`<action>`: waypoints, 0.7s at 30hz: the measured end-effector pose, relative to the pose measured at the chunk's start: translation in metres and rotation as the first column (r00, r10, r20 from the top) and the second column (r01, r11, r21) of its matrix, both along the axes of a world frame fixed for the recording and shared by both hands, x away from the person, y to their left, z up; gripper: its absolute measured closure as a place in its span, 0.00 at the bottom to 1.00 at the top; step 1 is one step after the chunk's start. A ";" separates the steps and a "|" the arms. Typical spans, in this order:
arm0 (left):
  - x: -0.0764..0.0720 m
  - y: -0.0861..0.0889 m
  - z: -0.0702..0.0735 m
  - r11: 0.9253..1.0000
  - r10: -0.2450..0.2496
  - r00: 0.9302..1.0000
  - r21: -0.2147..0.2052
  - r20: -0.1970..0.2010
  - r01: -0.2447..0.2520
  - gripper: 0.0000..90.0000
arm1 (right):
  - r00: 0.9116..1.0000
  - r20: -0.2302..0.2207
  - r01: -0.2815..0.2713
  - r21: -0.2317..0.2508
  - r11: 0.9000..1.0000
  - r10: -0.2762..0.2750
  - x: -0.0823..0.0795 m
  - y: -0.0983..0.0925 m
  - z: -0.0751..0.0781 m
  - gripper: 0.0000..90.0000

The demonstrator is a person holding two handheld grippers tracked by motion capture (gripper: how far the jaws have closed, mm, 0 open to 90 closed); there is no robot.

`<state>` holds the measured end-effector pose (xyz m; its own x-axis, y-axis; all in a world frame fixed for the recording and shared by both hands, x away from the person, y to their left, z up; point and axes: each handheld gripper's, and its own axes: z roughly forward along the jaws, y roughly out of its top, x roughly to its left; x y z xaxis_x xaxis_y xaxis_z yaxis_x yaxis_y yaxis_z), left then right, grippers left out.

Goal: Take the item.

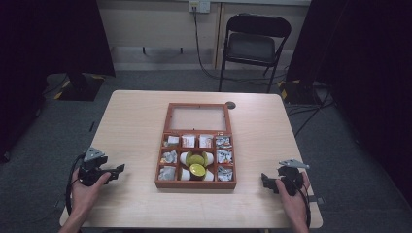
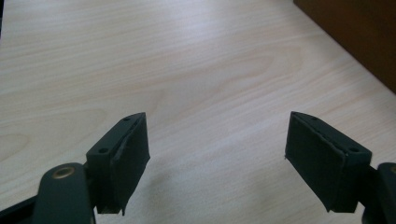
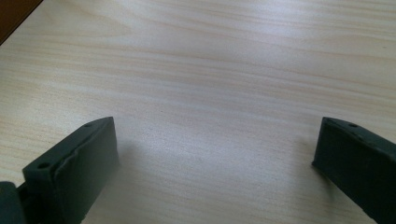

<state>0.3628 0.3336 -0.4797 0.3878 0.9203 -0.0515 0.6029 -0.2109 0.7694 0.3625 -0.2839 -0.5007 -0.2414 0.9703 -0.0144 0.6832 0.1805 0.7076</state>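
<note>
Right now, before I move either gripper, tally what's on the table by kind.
Wooden box: 1
Yellow-topped tubs: 2
Grippers: 2, left gripper and right gripper
Packets in the box: too small to count
Total counted: 5

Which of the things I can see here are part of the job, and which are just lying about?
Part of the job:
- open brown wooden compartment box
- white packets and yellow-lidded white jars in it
- left gripper, jaws open, empty
- right gripper, jaws open, empty

Just lying about:
- black folding chair
- wall socket with black cable
</note>
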 end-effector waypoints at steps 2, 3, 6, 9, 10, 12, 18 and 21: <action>0.000 0.000 0.002 1.000 -0.003 1.000 -0.019 0.013 0.003 0.29 | 1.000 0.000 0.000 0.000 1.000 0.000 0.000 0.000 0.000 0.00; 0.001 -0.001 0.003 1.000 -0.008 1.000 -0.030 0.013 0.008 0.29 | 1.000 0.000 0.000 0.000 1.000 0.000 0.000 0.000 0.000 0.00; 0.002 -0.005 0.006 0.999 -0.021 0.999 -0.040 0.025 0.022 0.29 | 1.000 0.000 0.000 0.000 1.000 0.000 0.000 0.000 0.000 0.00; 0.002 -0.010 0.009 0.998 -0.040 0.999 -0.040 0.036 0.041 0.30 | 1.000 -0.001 0.001 0.001 1.000 -0.001 0.000 0.000 0.000 0.00; 0.003 -0.012 0.010 0.998 -0.052 0.998 -0.031 0.042 0.053 0.30 | 1.000 0.000 0.000 0.000 1.000 0.000 0.000 0.000 0.000 0.00; 0.003 -0.015 0.011 0.998 -0.053 0.997 -0.031 0.055 0.055 0.30 | 1.000 0.000 0.000 0.000 1.000 0.000 0.000 0.000 0.000 0.00; 0.006 -0.026 0.020 0.996 -0.084 0.995 -0.033 0.053 0.086 0.24 | 1.000 0.000 0.002 0.001 1.000 -0.002 0.000 0.000 0.000 0.00; 0.006 -0.030 0.025 0.995 -0.096 0.993 -0.028 0.064 0.098 0.21 | 1.000 -0.001 0.003 0.002 1.000 -0.003 0.001 0.000 0.000 0.00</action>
